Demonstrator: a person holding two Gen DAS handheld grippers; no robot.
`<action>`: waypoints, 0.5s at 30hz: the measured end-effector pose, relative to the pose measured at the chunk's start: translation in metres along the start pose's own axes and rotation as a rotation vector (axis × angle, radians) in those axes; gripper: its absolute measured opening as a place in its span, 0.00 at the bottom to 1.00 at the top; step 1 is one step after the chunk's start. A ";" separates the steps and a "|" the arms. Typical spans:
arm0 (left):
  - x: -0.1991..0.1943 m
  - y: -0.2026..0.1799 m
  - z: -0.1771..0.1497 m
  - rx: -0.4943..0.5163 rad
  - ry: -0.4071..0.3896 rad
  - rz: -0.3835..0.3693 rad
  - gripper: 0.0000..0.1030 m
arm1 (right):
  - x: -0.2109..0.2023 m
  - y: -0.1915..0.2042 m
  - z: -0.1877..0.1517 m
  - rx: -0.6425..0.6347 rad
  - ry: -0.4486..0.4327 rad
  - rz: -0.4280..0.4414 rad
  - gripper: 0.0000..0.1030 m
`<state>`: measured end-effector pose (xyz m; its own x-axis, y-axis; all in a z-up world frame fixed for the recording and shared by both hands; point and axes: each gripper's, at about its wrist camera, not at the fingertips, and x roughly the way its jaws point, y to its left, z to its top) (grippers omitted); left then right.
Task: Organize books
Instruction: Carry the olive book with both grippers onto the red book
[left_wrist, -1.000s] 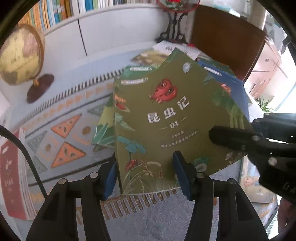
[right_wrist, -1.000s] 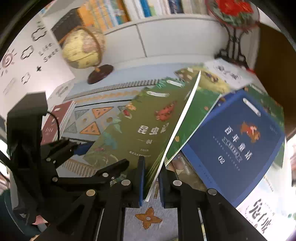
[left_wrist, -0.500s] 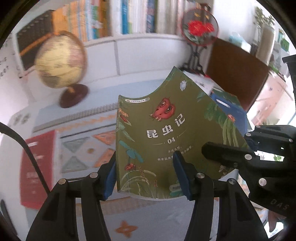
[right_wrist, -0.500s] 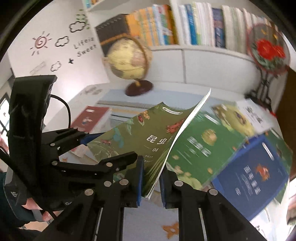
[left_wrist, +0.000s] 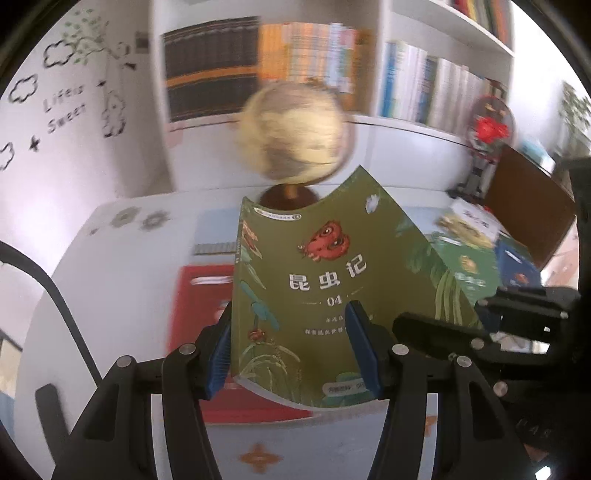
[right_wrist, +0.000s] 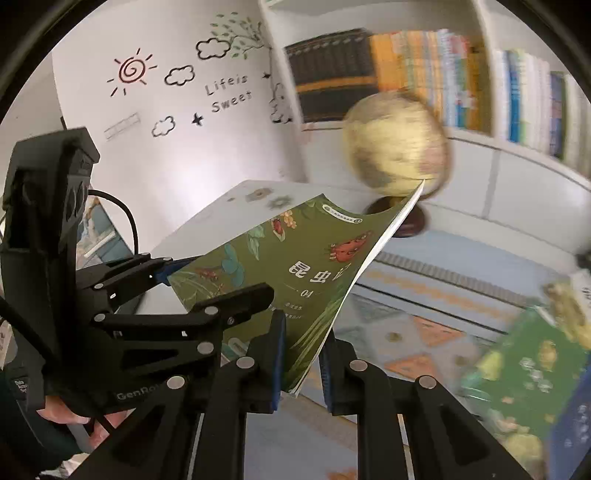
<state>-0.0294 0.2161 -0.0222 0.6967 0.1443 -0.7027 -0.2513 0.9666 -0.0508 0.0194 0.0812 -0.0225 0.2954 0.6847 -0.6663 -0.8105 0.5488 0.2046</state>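
Observation:
An olive-green book (left_wrist: 325, 280) with a red insect on its cover hangs in the air above the table, held by both grippers. My left gripper (left_wrist: 288, 317) is shut on it: one blue pad sits against the spine edge and the other presses on the cover, so the book bows. In the right wrist view my right gripper (right_wrist: 303, 332) pinches the green book (right_wrist: 295, 266) by its page-edge corner, with the left gripper (right_wrist: 218, 278) just to the left. The right gripper (left_wrist: 447, 314) shows dark at the book's right side. A red book (left_wrist: 199, 295) lies flat below.
A globe (left_wrist: 295, 133) on a dark foot stands behind the book, in front of a white bookshelf (right_wrist: 517, 96) full of books. More green books (right_wrist: 524, 365) and a blue book (left_wrist: 517, 269) lie spread at the right on a patterned cloth (right_wrist: 424, 302).
Both grippers have carried the green book up and to the left, away from the spread of books and over the red book by the globe. Their grip looks the same.

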 end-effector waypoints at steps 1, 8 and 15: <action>0.002 0.016 -0.002 -0.008 0.003 0.008 0.52 | 0.014 0.012 0.004 0.003 0.007 0.011 0.15; 0.020 0.065 -0.013 -0.022 0.037 0.015 0.52 | 0.073 0.048 0.016 0.018 0.055 0.019 0.15; 0.040 0.080 -0.026 -0.029 0.086 -0.017 0.52 | 0.101 0.045 0.013 0.054 0.106 -0.013 0.16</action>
<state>-0.0391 0.2935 -0.0721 0.6407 0.1081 -0.7602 -0.2605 0.9619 -0.0827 0.0196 0.1817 -0.0714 0.2477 0.6244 -0.7408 -0.7777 0.5842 0.2323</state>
